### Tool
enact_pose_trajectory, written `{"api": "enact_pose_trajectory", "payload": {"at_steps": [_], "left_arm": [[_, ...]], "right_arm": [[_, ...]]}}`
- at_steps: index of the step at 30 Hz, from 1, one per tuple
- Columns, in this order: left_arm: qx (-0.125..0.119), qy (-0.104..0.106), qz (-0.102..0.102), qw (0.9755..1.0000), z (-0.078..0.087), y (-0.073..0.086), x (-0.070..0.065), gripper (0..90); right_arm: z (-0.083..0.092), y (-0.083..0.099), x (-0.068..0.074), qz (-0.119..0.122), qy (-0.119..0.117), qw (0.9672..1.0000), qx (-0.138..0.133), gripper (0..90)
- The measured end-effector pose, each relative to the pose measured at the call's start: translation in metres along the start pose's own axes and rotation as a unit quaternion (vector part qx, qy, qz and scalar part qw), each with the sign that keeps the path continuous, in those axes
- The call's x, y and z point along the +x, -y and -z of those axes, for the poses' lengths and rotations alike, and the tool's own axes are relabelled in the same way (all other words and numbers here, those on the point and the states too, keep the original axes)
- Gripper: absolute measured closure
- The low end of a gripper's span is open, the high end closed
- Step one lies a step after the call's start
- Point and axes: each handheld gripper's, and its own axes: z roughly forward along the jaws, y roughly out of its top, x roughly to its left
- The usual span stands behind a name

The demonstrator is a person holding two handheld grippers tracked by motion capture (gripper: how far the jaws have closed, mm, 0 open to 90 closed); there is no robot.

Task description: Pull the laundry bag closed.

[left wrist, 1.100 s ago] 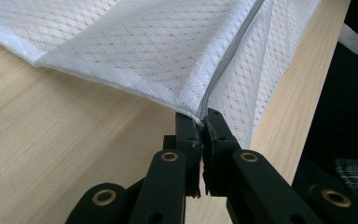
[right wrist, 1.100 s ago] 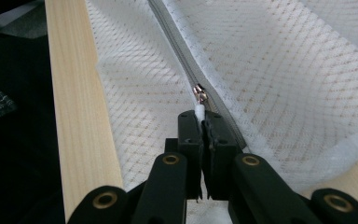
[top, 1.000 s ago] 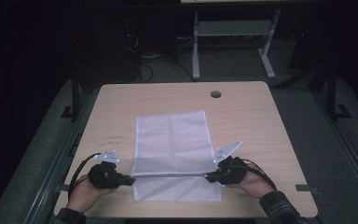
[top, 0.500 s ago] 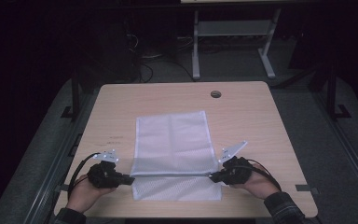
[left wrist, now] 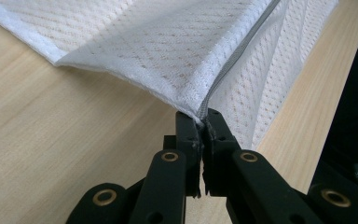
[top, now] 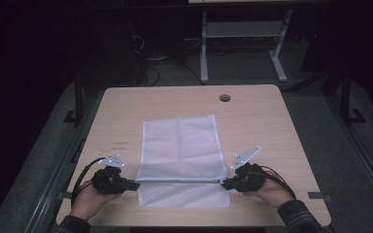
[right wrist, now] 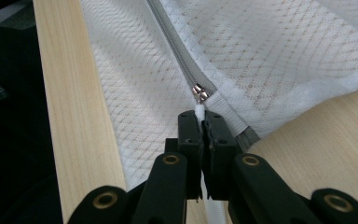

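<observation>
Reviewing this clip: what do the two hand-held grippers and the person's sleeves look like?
Both are matte black. The left hand-held gripper and right hand-held gripper each carry a grey three-cornered plate on top and trail a black cable. Close up, the linkage arms bear brass-coloured rivets. The right sleeve is dark plaid.
</observation>
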Motion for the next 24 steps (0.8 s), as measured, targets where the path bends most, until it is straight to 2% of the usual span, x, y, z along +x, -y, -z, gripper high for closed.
{"api": "enact_pose_trajectory", "payload": {"at_steps": [7,10,15,18,24], "left_arm": [[-0.006,0.000,-0.005,1.0000,-0.003,0.001,0.001,84.0],[-0.009,-0.001,-0.004,1.0000,-0.003,0.001,0.002,72.8],[-0.022,-0.018,-0.009,0.9995,0.001,0.001,0.000,54.4],[-0.028,-0.029,-0.010,0.9991,0.004,0.001,0.000,45.1],[-0.038,-0.051,-0.012,0.9979,0.009,0.003,0.002,29.1]], "right_arm": [[0.000,0.002,-0.001,-0.010,-0.004,0.9999,-0.004,84.8],[0.001,0.003,-0.001,-0.013,0.001,0.9998,-0.014,77.0],[0.003,0.003,-0.001,-0.018,0.013,0.9994,-0.028,59.3],[0.005,0.003,0.000,-0.016,0.032,0.9987,-0.038,46.9],[0.010,0.005,-0.003,-0.018,0.061,0.9965,-0.055,35.0]]}}
